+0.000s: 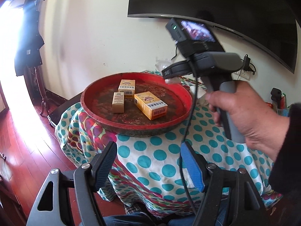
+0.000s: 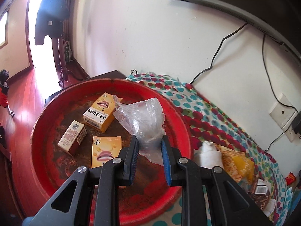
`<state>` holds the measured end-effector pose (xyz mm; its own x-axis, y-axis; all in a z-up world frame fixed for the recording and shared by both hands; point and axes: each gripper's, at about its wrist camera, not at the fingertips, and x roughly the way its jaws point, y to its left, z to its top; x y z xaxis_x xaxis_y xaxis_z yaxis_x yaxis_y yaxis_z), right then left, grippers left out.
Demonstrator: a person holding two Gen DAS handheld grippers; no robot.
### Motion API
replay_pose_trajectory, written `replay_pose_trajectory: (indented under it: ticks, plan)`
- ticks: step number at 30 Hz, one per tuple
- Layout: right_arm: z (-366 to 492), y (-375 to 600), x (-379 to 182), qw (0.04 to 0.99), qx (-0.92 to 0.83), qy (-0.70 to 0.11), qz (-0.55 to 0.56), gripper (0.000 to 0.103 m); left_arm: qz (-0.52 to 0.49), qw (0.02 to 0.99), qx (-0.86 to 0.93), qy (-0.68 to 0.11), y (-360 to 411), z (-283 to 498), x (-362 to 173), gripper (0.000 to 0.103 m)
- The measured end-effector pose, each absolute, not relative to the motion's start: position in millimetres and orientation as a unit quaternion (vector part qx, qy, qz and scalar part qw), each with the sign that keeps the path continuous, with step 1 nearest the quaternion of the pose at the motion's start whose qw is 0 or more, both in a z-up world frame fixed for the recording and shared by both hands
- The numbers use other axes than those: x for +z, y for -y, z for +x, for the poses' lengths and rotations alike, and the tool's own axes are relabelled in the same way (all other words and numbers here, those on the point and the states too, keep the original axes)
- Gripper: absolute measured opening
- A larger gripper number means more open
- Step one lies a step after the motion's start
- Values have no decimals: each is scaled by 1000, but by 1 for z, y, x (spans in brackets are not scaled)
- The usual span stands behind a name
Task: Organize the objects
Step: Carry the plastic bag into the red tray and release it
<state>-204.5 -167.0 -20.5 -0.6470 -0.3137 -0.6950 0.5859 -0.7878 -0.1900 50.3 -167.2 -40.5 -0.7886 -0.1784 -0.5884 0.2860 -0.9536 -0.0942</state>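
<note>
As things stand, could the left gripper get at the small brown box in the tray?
Probably yes: the left gripper is open and empty, and the small brown box stands apart from both yellow boxes in the red tray.

A red tray (image 1: 180,92) holds yellow-orange boxes (image 1: 150,108) on a white cloth (image 1: 160,150) with teal dots.

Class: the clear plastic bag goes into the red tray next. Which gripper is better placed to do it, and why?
The right gripper: it is shut on the plastic bag, directly above the red tray. The left gripper is open, empty and back from the tray.
</note>
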Motion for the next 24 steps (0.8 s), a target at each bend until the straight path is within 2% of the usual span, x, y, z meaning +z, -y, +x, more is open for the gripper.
replay_pose_trajectory:
  ticks: [24]
  plan:
    - [-245, 210, -67, 242, -866, -231, 371, 23, 320, 117, -933, -114, 185, 42, -60, 72]
